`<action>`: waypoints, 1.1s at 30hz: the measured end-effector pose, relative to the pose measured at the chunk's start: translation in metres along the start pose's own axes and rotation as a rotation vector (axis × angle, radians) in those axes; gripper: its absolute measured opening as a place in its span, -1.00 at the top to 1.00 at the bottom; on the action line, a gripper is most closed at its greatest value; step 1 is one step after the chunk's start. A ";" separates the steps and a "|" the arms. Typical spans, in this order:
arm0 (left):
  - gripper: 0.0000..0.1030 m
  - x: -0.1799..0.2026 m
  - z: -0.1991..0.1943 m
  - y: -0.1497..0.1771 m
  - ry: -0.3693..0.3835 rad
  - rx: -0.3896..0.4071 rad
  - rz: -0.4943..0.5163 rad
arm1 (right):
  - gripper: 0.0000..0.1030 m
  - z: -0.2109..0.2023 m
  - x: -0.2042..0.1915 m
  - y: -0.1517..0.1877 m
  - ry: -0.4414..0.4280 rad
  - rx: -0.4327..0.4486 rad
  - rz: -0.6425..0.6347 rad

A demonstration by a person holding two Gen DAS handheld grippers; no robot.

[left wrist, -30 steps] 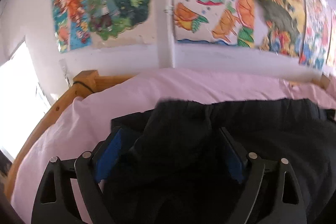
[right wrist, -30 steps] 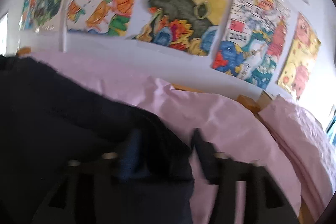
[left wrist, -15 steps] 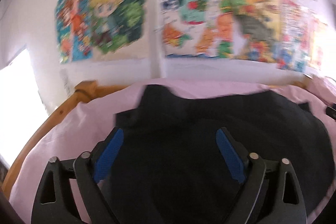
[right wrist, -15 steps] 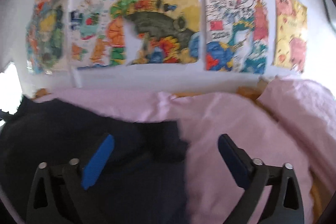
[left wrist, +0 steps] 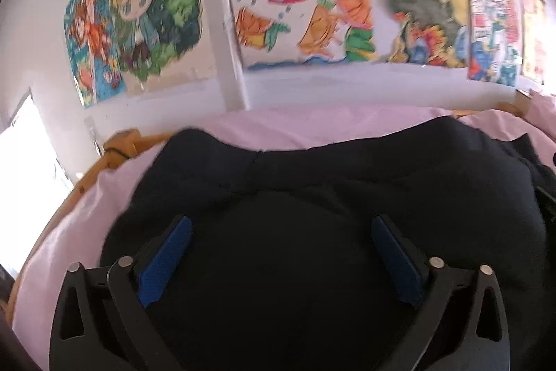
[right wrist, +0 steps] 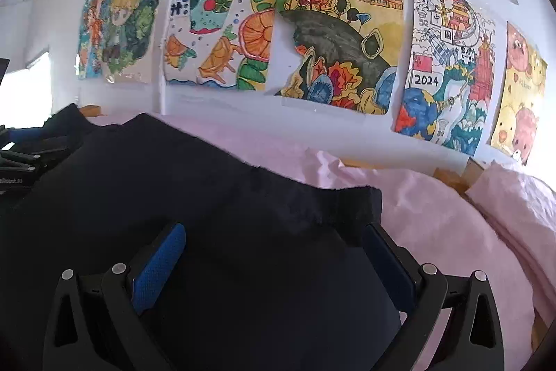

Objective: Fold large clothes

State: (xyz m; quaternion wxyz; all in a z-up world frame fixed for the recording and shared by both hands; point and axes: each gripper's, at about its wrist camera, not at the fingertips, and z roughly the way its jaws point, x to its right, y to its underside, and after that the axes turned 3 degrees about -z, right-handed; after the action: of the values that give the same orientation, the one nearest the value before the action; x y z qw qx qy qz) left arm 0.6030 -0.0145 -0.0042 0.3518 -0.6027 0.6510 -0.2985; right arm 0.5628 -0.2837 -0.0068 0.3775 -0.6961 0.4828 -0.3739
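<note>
I am working on a bed with a pink sheet [left wrist: 312, 128]. The big dark garment [left wrist: 312, 197] lies on it, spread from the left side of the bed, near the wooden corner post [left wrist: 121, 145], across toward the middle. In the right camera its far edge [right wrist: 312, 194] looks like a thick band, and it stops before the pink pillow [right wrist: 514, 194] at the right end.

My left gripper [left wrist: 281, 232] is wide open and holds nothing. It hangs over the middle of the dark cloth. My right gripper [right wrist: 274, 242] is wide open too, over the right end of the cloth, just beside that thick edge.

I think one fold is laid down and I am between grabs. Next I need to pick a new edge with each gripper, pinch it, and bring it over. The cloth is soft and floppy, so I should pinch only the layers I want. The left picture is blurry, so I cannot see its folds well.
</note>
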 end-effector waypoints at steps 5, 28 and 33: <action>-0.98 -0.014 0.027 -0.001 0.022 -0.033 -0.022 | -0.99 0.043 0.000 0.002 -0.031 -0.083 0.010; -0.99 -0.009 0.084 0.001 0.003 -0.077 -0.020 | -1.00 0.129 0.005 0.024 -0.095 -0.226 0.093; -0.99 -0.009 0.081 0.003 0.005 -0.070 -0.016 | -1.00 0.124 0.004 0.023 -0.081 -0.219 0.090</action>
State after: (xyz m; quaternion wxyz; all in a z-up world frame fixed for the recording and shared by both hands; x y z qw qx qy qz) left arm 0.6674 -0.0024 -0.0522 0.3266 -0.6192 0.6569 -0.2799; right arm 0.6647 -0.2732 -0.0808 0.3348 -0.7255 0.5357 -0.2731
